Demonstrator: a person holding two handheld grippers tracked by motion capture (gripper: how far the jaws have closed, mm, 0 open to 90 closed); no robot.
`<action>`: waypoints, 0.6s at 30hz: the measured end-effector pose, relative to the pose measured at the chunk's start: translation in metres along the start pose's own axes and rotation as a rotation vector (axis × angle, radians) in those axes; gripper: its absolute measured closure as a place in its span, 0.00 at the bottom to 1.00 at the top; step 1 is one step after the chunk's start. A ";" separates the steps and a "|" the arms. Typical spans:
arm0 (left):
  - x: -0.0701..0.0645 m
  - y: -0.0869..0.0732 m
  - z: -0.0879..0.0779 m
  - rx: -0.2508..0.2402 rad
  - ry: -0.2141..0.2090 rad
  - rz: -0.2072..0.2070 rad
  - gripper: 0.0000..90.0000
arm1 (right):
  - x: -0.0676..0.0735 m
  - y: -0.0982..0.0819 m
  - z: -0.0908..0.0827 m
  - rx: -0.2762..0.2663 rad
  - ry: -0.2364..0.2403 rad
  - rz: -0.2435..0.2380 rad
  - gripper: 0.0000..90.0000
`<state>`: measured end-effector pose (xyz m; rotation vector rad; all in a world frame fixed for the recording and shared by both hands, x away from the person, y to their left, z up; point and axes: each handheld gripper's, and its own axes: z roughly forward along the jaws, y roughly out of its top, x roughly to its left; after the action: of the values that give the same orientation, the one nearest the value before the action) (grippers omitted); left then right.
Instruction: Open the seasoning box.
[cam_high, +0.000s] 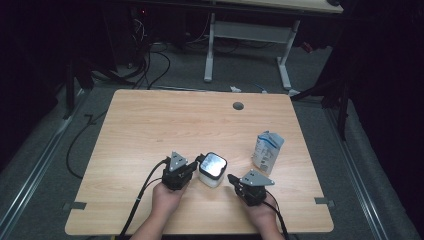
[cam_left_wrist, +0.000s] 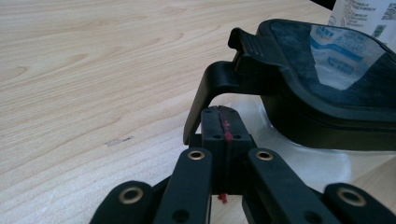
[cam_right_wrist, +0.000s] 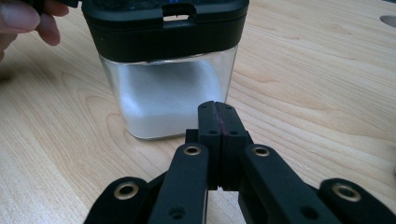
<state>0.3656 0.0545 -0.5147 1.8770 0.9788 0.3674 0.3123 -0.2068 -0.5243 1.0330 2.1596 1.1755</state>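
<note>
A clear square container (cam_high: 212, 170) with a black lid stands near the table's front middle, part full of white powder (cam_right_wrist: 168, 100). My left gripper (cam_high: 198, 161) is shut at the container's left side. In the left gripper view its tips (cam_left_wrist: 223, 114) sit right under the lid's raised black latch (cam_left_wrist: 212, 84), with nothing between the jaws. My right gripper (cam_high: 231, 178) is shut too, its tips (cam_right_wrist: 217, 109) close to the container's lower wall at its right side, with nothing in them. Fingers of the person's other hand (cam_right_wrist: 23, 18) appear at the top left of the right gripper view.
A white and blue carton (cam_high: 266, 151) stands to the right of the container, its print mirrored in the lid (cam_left_wrist: 345, 56). The wooden table (cam_high: 165, 120) has a grey cable hole (cam_high: 238, 106) near its far edge. Cables and a desk frame lie on the floor beyond.
</note>
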 end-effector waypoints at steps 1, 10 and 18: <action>0.000 0.000 0.001 -0.002 -0.001 -0.004 1.00 | 0.000 0.000 0.000 0.000 -0.001 0.000 1.00; 0.006 0.003 0.008 -0.003 0.010 -0.011 1.00 | 0.000 0.000 -0.001 0.001 -0.002 -0.002 1.00; 0.010 0.012 0.016 -0.011 0.019 -0.009 1.00 | -0.001 -0.001 -0.001 -0.003 -0.006 0.002 1.00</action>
<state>0.3875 0.0497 -0.5141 1.8621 0.9959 0.3856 0.3119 -0.2091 -0.5242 1.0366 2.1520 1.1751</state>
